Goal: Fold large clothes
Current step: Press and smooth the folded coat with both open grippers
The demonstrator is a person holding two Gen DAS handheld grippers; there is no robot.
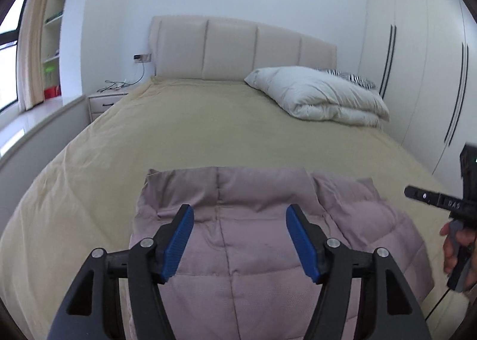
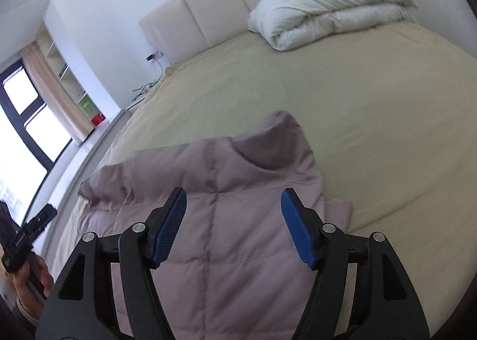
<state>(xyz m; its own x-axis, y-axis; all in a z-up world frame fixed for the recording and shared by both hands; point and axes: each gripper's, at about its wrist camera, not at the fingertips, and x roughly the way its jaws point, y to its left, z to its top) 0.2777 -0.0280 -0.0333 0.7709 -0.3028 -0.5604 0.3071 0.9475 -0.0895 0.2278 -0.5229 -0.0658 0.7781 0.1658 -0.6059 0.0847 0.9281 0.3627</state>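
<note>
A quilted mauve puffer jacket lies folded on the beige bedspread near the bed's foot. My left gripper hovers over the jacket with its blue-padded jaws open and nothing between them. In the right wrist view the same jacket lies below my right gripper, which is also open and empty. Its collar end stands up a little at the far side. Each gripper's handle, held by a hand, shows at the edge of the other's view.
A folded white duvet and a striped pillow lie at the head of the bed, by the padded headboard. A nightstand with cables stands left of the bed. White wardrobe doors line the right.
</note>
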